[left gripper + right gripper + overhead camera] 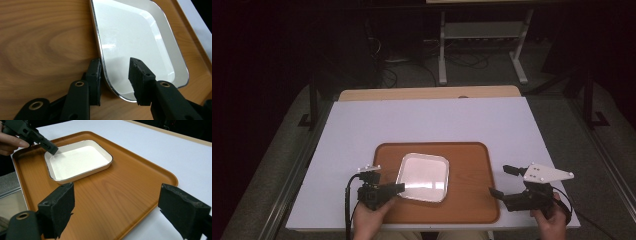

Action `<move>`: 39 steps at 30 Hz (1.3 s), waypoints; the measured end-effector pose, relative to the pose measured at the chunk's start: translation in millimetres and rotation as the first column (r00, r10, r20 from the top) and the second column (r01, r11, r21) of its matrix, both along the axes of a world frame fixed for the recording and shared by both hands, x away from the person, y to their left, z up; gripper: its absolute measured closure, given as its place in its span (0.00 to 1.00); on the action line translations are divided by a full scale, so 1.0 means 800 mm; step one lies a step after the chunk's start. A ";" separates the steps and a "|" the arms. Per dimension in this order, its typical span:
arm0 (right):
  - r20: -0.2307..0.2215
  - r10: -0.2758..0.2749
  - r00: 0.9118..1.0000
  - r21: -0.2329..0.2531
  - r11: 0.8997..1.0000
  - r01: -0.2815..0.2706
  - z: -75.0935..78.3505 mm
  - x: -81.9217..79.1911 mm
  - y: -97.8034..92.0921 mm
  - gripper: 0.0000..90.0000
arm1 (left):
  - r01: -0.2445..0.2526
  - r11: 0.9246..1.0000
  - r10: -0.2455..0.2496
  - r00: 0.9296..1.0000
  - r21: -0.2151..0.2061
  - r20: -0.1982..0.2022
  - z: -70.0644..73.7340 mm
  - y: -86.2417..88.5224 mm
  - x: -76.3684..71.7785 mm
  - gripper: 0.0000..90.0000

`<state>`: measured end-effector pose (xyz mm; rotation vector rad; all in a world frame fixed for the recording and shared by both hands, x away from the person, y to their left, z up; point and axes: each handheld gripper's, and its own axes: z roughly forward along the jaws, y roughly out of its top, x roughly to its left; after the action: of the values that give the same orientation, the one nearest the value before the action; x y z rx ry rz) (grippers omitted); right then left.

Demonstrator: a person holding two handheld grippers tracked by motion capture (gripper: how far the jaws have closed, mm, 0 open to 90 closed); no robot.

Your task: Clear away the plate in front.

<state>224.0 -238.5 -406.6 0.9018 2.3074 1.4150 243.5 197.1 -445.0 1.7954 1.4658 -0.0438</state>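
On the tray: a shallow white enamel dish with a thin metal-coloured rim (422,177) lies flat on the orange-brown wood-grain serving tray (472,200), left of the tray's middle and nearer the person's edge.
Tray on tabletop: the tray rests on the white tabletop (432,120), toward its near side.
Left tool: the left tool (115,72) is open, its black jaws straddling the dish's near-left rim, one pad outside on the tray, the other over the inside of the dish; in the high view it sits at the dish's left corner (399,188).
Contact: the outer pad looks to be touching or just beside the rim; I cannot tell whether the inner pad touches the dish floor.
Right tool: the right tool (501,180) is open and holds nothing, poised at the right edge of the tray, well apart from the dish; its own view shows the jaws spread wide over the tray's corner (115,202).
Step in hand: judged from the straddle, taking hold of the dish by its rim.
Doing it well: seat the rim deep between the pads before closing, since a shallow bite on a smooth sloped wall is likely to slip.
Squareness: keep both pads flat to the wall, not canted across the rounded corner.
Lift: a one-corner hold will probably let the far side sag, so raise slowly and level.
Right tool's part: it could steady the tray's edge if the tray tends to skate.
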 end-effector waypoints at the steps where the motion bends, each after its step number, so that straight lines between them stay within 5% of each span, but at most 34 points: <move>1: 0.001 0.001 1.000 0.000 1.000 -0.001 0.000 0.000 0.000 0.14 | 0.002 1.000 -0.002 1.000 -0.001 -0.002 0.000 -0.001 -0.001 0.69; 23: 0.003 -0.008 1.000 0.006 1.000 0.008 0.001 0.000 -0.001 0.14 | 0.037 0.999 -0.037 0.999 -0.033 0.014 -0.003 -0.019 -0.014 0.67; 39: 0.001 -0.010 1.000 0.004 1.000 0.010 0.001 -0.001 -0.001 0.14 | 0.038 0.999 -0.038 0.998 0.000 0.056 0.002 -0.011 -0.014 0.65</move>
<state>223.4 -239.5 -406.1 0.9122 2.2969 1.4158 232.4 188.1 -443.6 1.8093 1.3926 -0.0132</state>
